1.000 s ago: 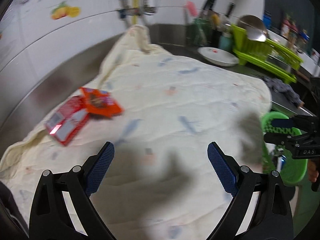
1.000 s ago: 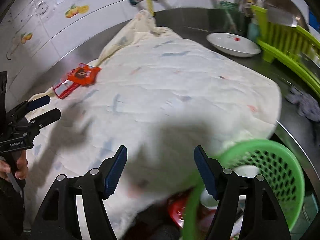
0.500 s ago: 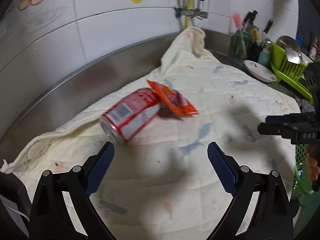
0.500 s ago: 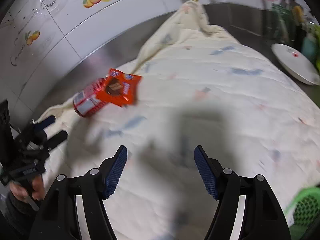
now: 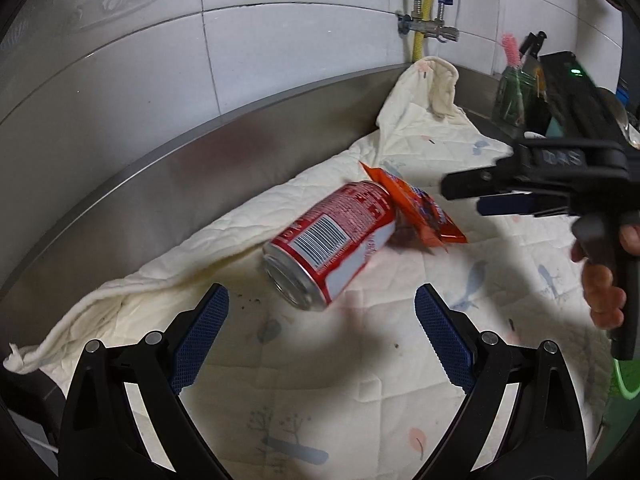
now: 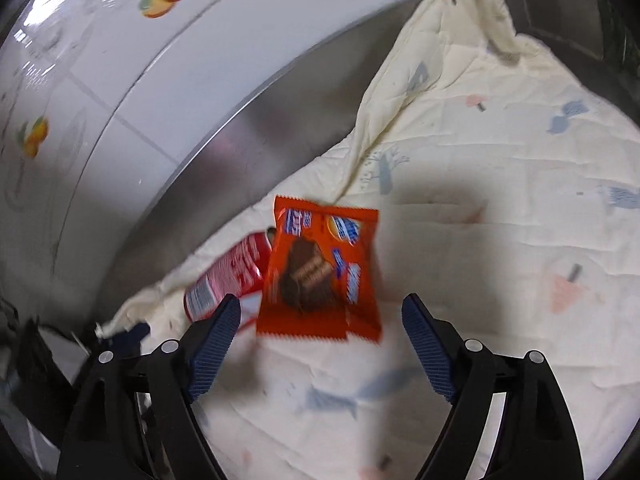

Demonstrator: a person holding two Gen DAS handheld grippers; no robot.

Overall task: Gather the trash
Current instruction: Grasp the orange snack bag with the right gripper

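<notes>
The red can (image 5: 334, 242) lies on its side on the quilted cloth (image 5: 360, 380) with the orange wrapper (image 6: 320, 276) propped against it, each framed by an empty, wide-open claw—left gripper (image 5: 322, 330) and right gripper (image 6: 320, 344), whose jaws have just been opening—so I judge this the approach, and next each must descend and close.

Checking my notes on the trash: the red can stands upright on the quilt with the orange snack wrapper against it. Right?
Not quite: the red can lies on its side on the quilt, as the left wrist view shows. The orange snack wrapper does rest against it.
</notes>
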